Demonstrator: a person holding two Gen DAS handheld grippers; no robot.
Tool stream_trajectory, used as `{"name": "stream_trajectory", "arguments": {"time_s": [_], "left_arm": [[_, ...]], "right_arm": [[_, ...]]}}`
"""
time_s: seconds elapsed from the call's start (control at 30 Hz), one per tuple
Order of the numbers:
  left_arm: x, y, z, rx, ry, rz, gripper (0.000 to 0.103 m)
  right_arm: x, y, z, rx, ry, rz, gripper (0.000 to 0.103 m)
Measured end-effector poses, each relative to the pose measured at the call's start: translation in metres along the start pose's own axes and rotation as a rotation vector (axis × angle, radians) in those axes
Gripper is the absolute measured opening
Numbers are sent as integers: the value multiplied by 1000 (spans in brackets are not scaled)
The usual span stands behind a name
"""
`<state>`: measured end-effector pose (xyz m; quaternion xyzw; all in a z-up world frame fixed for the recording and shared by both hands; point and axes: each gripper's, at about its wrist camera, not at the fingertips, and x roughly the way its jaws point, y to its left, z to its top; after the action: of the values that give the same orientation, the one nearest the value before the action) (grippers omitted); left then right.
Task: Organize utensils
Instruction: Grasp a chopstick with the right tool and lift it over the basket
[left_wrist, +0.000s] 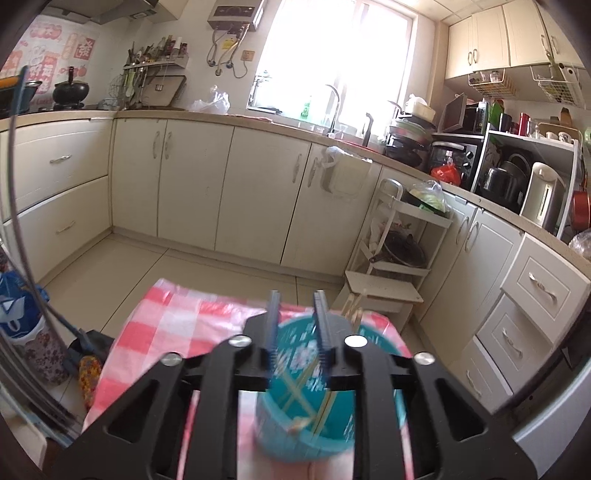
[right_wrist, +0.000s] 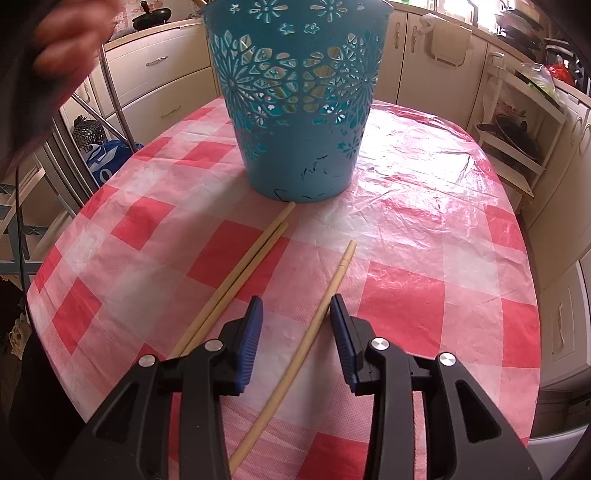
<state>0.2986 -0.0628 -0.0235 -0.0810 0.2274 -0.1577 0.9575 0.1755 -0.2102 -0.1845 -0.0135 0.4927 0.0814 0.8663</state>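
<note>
A teal perforated basket stands on the red-checked tablecloth. In the left wrist view my left gripper hovers open and empty above the basket, which holds several wooden chopsticks. In the right wrist view my right gripper is open low over the table. A single chopstick lies between its fingers, untouched as far as I can tell. A pair of chopsticks lies just left of it, tips near the basket's base.
Cream kitchen cabinets line the far wall. A white trolley with pots stands beyond the table's far right corner. A metal chair frame and a blue bag sit left of the table.
</note>
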Motion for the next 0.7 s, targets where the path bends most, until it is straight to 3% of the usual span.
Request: {"name": "stream_trajectory", "arguments": {"time_s": [0.07, 0.13, 0.27, 0.43, 0.5, 0.7], "left_arm": [[-19, 11, -22, -2, 6, 40, 59], [-29, 28, -51, -6, 46, 100, 70], [-23, 68, -100, -51, 186, 173, 70], [-11, 102, -132, -130, 281, 195, 75], [-5, 107, -141, -139, 312, 188, 77], [9, 107, -147, -140, 389, 134, 85]], "right_arm": [[-1, -2, -1, 6, 2, 1, 38], [-1, -1, -2, 6, 1, -5, 38], [-2, 3, -4, -6, -11, -34, 35], [-4, -3, -5, 44, -13, -44, 18], [-6, -12, -6, 108, -9, -13, 10], [-10, -39, -13, 332, 2, 127, 6]]}}
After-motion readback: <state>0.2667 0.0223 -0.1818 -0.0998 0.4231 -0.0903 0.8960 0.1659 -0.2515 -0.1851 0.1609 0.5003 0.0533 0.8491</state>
